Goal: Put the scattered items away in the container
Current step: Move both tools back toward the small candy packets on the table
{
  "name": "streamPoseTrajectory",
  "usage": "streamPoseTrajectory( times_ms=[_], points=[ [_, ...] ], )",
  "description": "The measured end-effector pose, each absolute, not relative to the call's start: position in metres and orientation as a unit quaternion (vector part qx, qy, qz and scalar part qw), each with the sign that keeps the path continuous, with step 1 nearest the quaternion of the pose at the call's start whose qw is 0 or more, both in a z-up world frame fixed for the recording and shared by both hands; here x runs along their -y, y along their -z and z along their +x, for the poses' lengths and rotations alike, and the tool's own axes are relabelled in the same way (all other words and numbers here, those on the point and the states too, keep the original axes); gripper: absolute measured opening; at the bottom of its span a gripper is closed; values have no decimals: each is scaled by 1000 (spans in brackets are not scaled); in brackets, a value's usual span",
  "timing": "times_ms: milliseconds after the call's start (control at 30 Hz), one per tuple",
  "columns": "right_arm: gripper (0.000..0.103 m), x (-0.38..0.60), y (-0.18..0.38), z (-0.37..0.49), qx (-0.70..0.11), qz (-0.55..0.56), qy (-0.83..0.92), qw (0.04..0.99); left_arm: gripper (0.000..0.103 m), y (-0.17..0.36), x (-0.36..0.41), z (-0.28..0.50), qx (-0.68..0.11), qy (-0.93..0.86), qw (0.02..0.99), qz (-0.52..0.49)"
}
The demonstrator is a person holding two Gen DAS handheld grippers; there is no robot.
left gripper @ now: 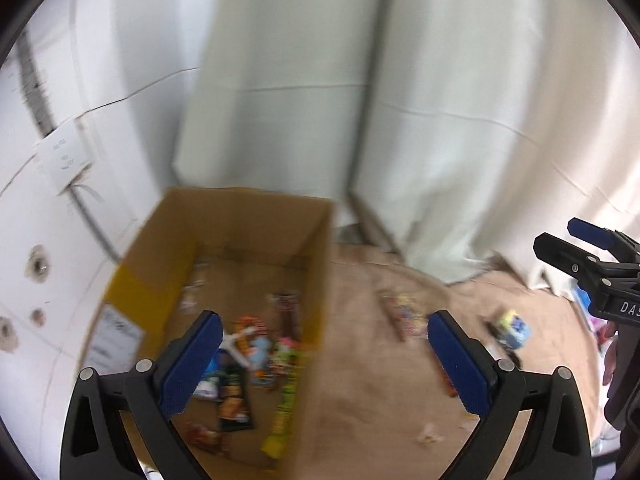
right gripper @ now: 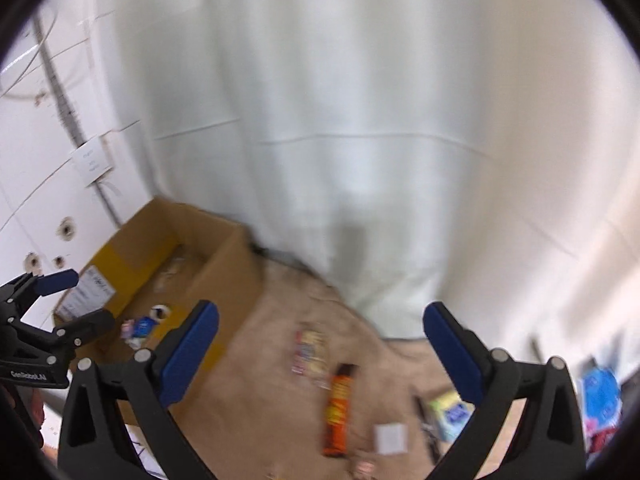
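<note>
A pale curtain (right gripper: 360,120) fills the upper frame. A white wall (left gripper: 60,200) with a paper note (left gripper: 64,156) stands at left. Brown cloth (right gripper: 280,400) covers the bottom.

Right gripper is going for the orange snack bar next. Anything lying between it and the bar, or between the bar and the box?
Nothing visible does. The right gripper is open and empty, and the orange snack bar lies alone on the tan cloth. A pale wrapper lies just beyond it, off the line to the cardboard box; only the box's wall must be cleared.

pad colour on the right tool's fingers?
Blue pads on black arms, clearest in the right wrist view; the right tool is open and empty.
</note>
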State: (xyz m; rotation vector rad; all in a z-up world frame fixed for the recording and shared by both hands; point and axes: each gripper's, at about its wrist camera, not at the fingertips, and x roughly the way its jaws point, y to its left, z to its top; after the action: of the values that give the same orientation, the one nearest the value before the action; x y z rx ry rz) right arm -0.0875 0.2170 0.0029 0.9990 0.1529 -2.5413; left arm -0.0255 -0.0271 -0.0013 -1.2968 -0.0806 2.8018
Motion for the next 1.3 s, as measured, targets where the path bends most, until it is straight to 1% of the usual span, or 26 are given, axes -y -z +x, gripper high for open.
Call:
streamPoseTrajectory(
  times_ms=[200,400,533,667,833,900,933,1167,1300],
  points=[
    [103,-273,12,-66,-49,358,921,150,103,26,-32,-18,7,-900,74,-429],
    [103,-301,58,-40,-52,399,908,118,103,76,-73,-12,-5,-875,105,-473],
    [103,-304,91,-25,-70,430,893,115,103,108,-85,-6,-17,-865,109,-490],
    [103,-299,120,-10,-81,450,882,110,103,133,-90,10,-22,-867,122,-482],
    [103,-301,150,-2,-56,487,864,116,103,158,-94,23,-34,-864,144,-482],
    [101,-305,164,-1,-45,507,853,118,103,169,-98,27,-46,-862,146,-483],
    [99,-306,169,1,-43,512,849,120,103,174,-100,29,-51,-860,147,-485],
    [97,-306,193,8,-40,535,834,129,103,200,-110,32,-73,-863,160,-475],
    [97,-304,197,7,-44,539,831,129,103,216,-114,32,-94,-861,151,-476]
  ],
)
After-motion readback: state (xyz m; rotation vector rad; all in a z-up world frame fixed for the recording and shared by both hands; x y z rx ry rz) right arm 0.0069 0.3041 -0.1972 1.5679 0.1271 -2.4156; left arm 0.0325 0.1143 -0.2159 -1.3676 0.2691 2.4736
